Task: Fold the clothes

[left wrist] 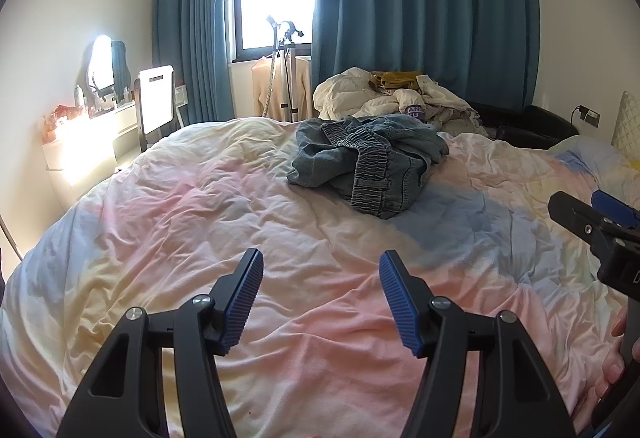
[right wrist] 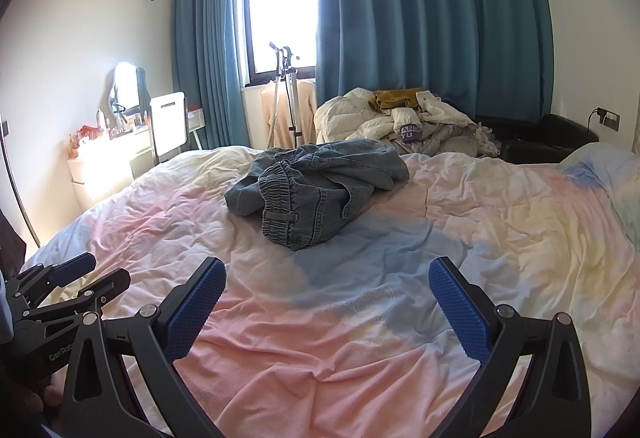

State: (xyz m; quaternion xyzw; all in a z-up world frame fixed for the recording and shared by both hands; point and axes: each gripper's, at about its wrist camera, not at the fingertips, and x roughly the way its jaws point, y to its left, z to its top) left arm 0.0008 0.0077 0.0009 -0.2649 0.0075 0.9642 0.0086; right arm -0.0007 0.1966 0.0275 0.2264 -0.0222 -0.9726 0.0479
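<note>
A crumpled pair of grey-blue jeans point(left wrist: 368, 162) with an elastic waistband lies in a heap on the pastel duvet point(left wrist: 180, 218), beyond both grippers; it also shows in the right wrist view point(right wrist: 316, 186). My left gripper point(left wrist: 321, 270) is open and empty, held above the duvet short of the jeans. My right gripper point(right wrist: 326, 278) is open and empty, also short of the jeans. The right gripper shows at the right edge of the left wrist view point(left wrist: 592, 214), and the left gripper at the lower left of the right wrist view point(right wrist: 84, 278).
A pile of white and yellow clothes point(left wrist: 400, 94) lies past the bed's far edge below the blue curtains point(left wrist: 420, 6). A garment steamer stand point(left wrist: 286, 70), a white chair point(left wrist: 158, 104) and a lit dressing table point(left wrist: 92, 134) stand at left. A pillow point(right wrist: 608, 174) lies at right.
</note>
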